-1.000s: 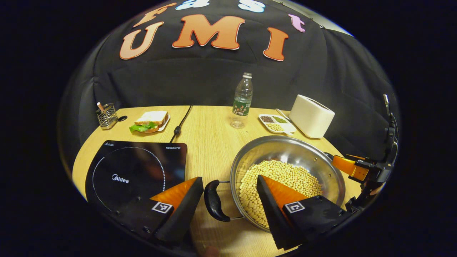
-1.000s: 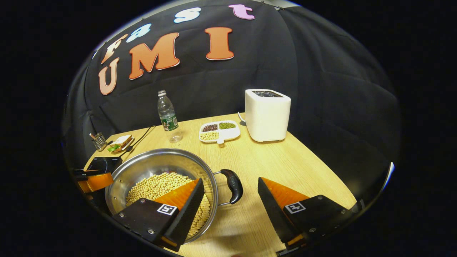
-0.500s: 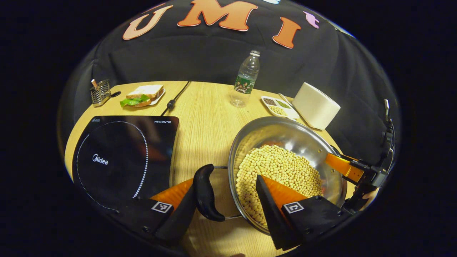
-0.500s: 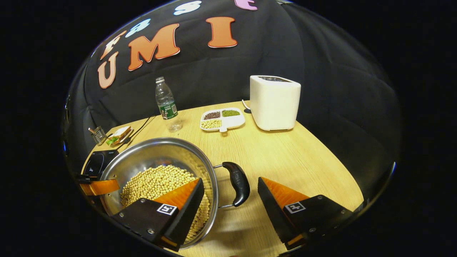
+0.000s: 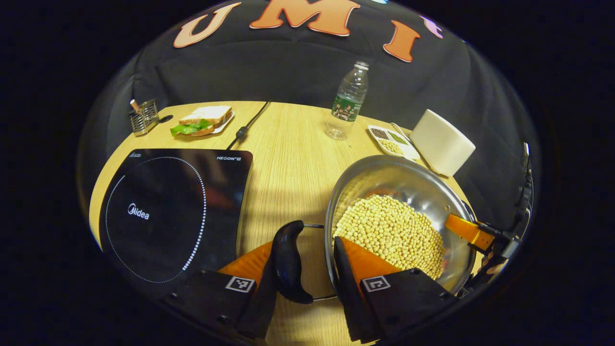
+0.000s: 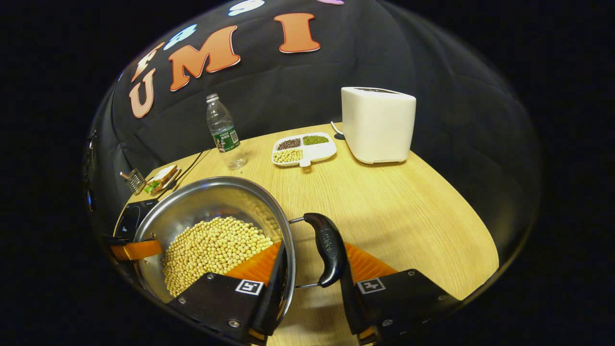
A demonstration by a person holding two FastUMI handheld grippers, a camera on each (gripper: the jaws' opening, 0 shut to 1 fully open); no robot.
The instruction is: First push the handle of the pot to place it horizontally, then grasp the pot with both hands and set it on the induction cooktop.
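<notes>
Straddling the round steel pot of soybeans [image 5: 394, 206] on the wooden table [image 5: 288, 163], both grippers sit narrowed. Left gripper [image 5: 302, 283] brackets black side handle [image 5: 288, 262]; right gripper [image 6: 312, 283] brackets opposite handle [image 6: 326, 250], full clamping unclear. Black induction cooktop [image 5: 168, 206] lies beside.

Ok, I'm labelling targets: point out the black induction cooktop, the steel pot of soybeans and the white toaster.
black induction cooktop [image 5: 168, 202], left gripper view, glass top.
steel pot of soybeans [image 6: 211, 202], right gripper view, inner wall.
white toaster [image 6: 378, 126], right gripper view, front face.

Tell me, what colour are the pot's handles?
Black; the handle shows best in the right gripper view.
</notes>
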